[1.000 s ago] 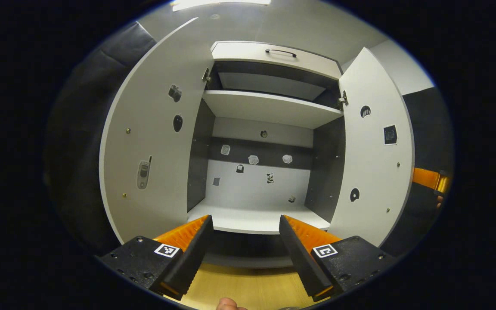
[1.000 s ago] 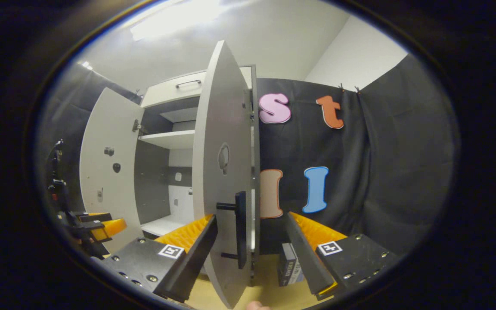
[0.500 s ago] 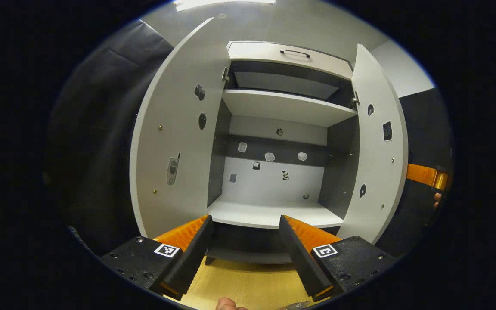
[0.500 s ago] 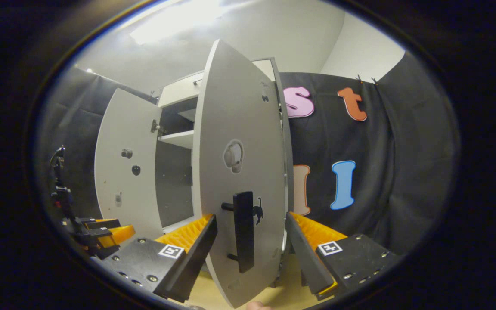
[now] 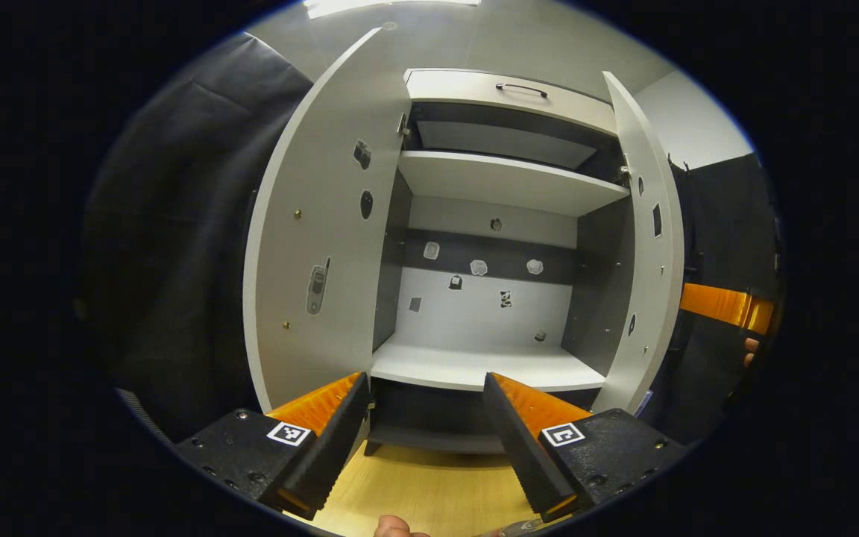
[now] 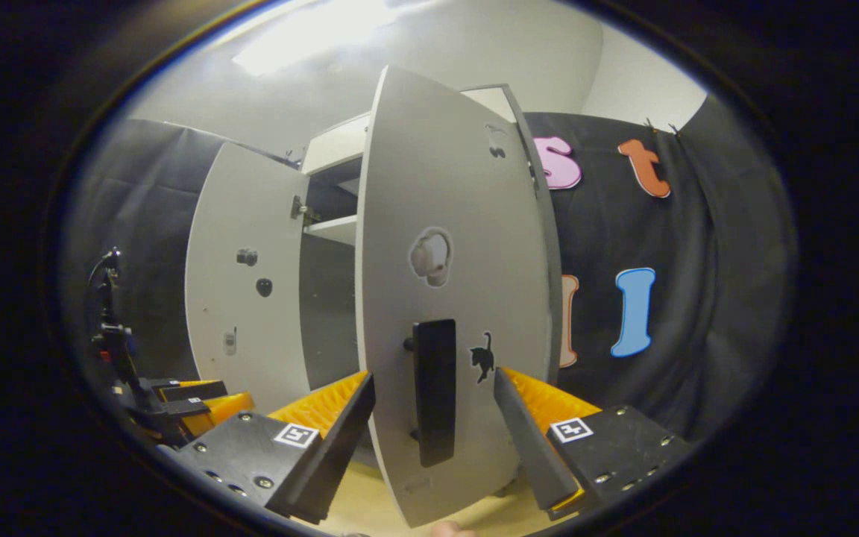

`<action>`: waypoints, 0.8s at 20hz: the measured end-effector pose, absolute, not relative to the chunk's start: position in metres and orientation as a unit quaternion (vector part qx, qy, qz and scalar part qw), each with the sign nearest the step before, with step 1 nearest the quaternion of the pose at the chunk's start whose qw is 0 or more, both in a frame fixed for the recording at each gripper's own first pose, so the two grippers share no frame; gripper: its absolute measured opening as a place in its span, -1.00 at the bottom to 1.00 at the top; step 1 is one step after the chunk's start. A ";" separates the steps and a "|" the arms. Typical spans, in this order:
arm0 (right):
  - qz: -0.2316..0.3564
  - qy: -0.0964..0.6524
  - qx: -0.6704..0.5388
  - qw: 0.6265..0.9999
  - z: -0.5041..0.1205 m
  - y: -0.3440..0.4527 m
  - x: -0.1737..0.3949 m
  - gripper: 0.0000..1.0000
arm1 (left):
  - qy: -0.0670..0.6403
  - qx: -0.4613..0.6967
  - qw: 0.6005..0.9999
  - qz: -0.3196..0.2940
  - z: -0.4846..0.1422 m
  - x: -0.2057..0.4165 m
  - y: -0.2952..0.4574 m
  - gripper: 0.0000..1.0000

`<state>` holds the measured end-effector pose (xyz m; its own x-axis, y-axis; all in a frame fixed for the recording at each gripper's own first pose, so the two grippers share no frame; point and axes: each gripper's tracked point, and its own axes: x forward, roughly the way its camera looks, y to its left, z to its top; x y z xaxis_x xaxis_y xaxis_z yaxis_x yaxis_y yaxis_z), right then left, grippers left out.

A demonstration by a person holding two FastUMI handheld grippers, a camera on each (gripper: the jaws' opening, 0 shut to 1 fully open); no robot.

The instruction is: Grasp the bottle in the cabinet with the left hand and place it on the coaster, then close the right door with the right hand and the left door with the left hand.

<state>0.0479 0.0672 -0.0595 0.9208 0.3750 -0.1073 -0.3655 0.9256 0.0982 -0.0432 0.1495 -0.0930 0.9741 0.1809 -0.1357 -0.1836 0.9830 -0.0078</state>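
Right claw (image 6: 433,418) spread, straddling handle (image 6: 435,391) of half-swung right door (image 6: 459,246); left claw (image 5: 424,432) spread, facing open cabinet (image 5: 489,224).

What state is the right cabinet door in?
Partly open: right door stands angled off the cabinet, shelves exposed beside it; right gripper at its handle.

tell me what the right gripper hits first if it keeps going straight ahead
Most likely the right door: its outer face stands right before the open right gripper, with the black handle between the fingers. Whether handle or panel comes first is hard to judge.
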 end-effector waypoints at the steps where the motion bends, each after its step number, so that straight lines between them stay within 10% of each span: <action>1: 0.192 0.062 0.037 0.979 -0.060 0.070 0.047 0.94 | 0.068 -0.011 0.993 0.095 -0.094 -0.045 0.151 0.94; 16: 0.259 0.078 0.049 0.962 -0.064 0.123 0.040 0.97 | 0.077 -0.040 0.990 0.114 -0.109 -0.041 0.163 0.94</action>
